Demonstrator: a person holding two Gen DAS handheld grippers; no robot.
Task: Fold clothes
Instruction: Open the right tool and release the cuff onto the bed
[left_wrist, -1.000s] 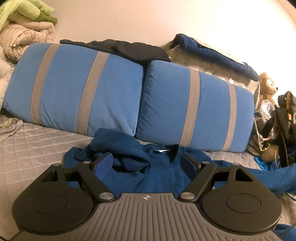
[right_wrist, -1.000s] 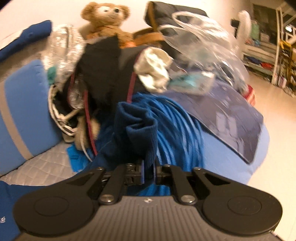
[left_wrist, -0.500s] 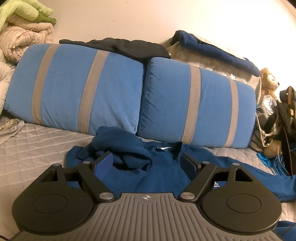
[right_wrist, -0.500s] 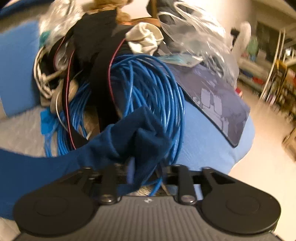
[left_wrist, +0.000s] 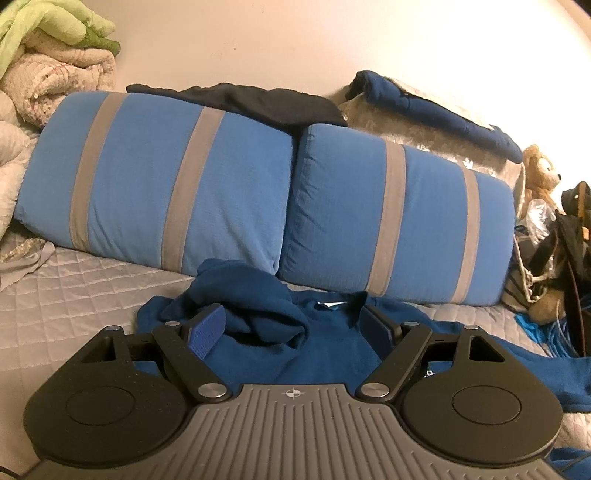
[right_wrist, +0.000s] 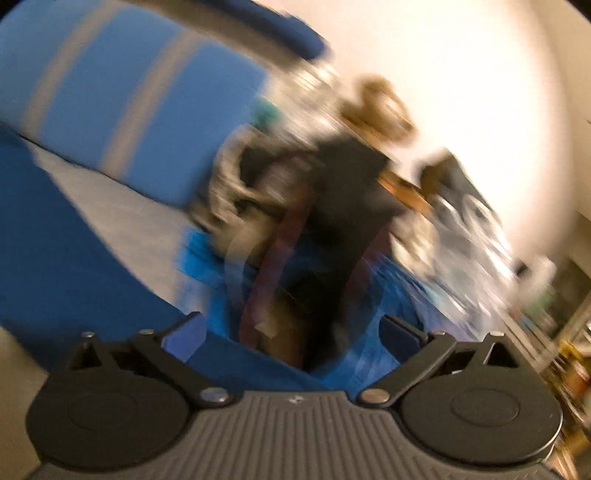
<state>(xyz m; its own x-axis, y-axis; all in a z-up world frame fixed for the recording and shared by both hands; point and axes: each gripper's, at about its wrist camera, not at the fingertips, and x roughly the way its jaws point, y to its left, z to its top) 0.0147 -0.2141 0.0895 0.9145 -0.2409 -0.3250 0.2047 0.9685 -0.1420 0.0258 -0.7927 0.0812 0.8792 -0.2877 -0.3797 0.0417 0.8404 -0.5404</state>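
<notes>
Garment: a dark blue sweatshirt (left_wrist: 332, 343) lies on the quilted grey bedcover (left_wrist: 74, 291), collar toward the two blue striped pillows (left_wrist: 166, 184), just in front of them.
Left side of it: bunched into a heap beside the collar. It is not flat yet.
Right sleeve: stretched out along the bedcover toward a tangle of blue cable (left_wrist: 557, 336) and bags at the bed's end.
Step in hand: laying the sweatshirt out flat, I judge — the fold itself is not yet begun.
Left gripper (left_wrist: 295, 328): jaws spread, hanging low over the chest of the sweatshirt; nothing is pinched between them.
Right gripper (right_wrist: 291, 338): its jaws have just been opening and now stand wide apart. Blue cloth (right_wrist: 55, 240) lies under and beside the left finger, but neither pad presses on it.
Next move: probably the bunched left side needs a pinch at the cuff or shoulder and a pull outward, to match the right sleeve.
Left wrist view alone: shows the whole garment, the collar, the heap, a brown teddy bear (left_wrist: 543, 177) at the far right.
Right wrist view alone: heavily blurred, yet it shows the right jaws clear of the sleeve — something the left camera cannot see.
</notes>
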